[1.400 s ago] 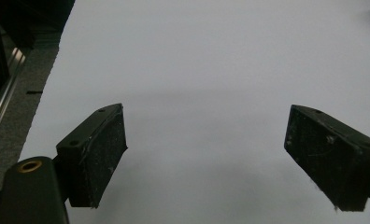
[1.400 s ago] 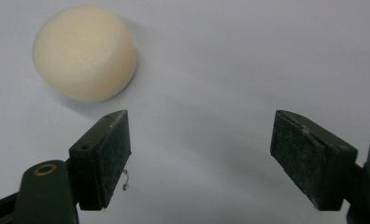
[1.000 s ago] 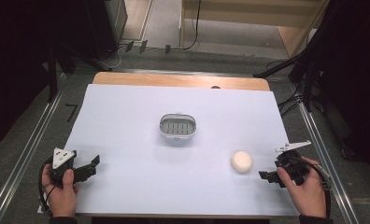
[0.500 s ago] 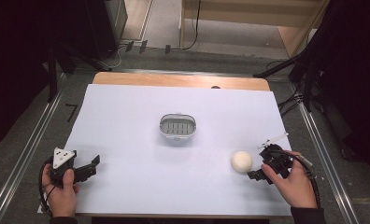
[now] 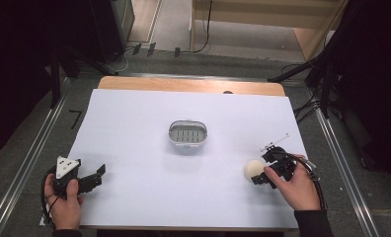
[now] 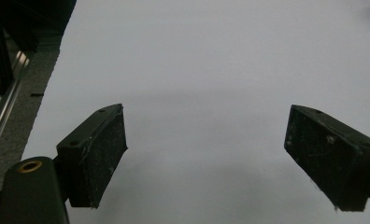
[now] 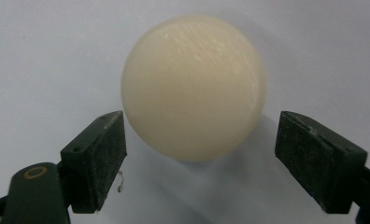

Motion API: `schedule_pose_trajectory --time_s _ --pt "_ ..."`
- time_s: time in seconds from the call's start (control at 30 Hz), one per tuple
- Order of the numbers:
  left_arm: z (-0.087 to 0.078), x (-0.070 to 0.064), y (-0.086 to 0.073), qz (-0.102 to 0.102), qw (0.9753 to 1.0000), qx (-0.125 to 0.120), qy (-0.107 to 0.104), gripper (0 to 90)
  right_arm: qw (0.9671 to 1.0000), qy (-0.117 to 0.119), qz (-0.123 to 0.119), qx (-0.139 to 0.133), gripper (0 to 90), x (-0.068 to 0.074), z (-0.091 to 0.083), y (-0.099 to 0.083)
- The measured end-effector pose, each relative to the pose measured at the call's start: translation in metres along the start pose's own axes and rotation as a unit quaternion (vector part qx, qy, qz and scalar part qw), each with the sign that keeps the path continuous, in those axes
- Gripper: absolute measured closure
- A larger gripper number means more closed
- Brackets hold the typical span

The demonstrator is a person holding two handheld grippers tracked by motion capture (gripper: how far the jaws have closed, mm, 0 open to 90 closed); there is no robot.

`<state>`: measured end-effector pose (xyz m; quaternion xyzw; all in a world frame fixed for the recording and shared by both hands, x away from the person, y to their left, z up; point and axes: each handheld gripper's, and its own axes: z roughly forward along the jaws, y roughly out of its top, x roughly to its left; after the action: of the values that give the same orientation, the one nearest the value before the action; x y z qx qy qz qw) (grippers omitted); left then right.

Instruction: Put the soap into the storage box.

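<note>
The right gripper [image 5: 260, 174] has its jaws wide apart, one on each side of the cream ball [image 5: 254, 169], and holds nothing. In the right gripper view the ball [image 7: 194, 86] sits just past the jaw tips, with small gaps on both sides. The ball lies on the white sheet [image 5: 183, 197], at about 4 o'clock from the little metal basket [image 5: 187, 134]. The left gripper [image 5: 96, 176] is wide open too, resting far off at the basket's 8 o'clock, over bare sheet [image 6: 211, 70].

You work at a white-topped table [image 5: 149, 197] with a wooden far edge, grey floor [image 5: 30, 148] and cables [image 5: 203, 29] beyond, darkness on both sides.
</note>
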<state>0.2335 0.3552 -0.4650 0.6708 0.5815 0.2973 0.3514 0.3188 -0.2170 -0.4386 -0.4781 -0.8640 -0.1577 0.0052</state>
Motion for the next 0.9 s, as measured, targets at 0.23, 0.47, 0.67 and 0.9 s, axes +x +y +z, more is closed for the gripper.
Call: schedule_pose_trajectory --time_s 0.23,0.47,0.67,0.9 --pt "0.000 0.000 0.000 0.000 1.0000 0.001 0.000 13.9 1.0000 0.003 0.003 0.005 18.0 0.007 0.004 0.012" --pt "0.000 0.000 0.000 0.000 1.0000 0.001 0.000 13.9 1.0000 0.002 0.009 0.003 19.4 0.007 0.008 0.016" --pt "0.000 0.000 0.000 0.000 1.0000 0.000 0.000 13.9 0.9999 -0.002 0.013 0.005 23.4 0.006 0.010 0.019" --pt "0.000 0.000 0.000 0.000 1.0000 0.001 0.000 13.9 0.9998 -0.008 0.015 0.014 23.1 0.007 0.015 0.022"
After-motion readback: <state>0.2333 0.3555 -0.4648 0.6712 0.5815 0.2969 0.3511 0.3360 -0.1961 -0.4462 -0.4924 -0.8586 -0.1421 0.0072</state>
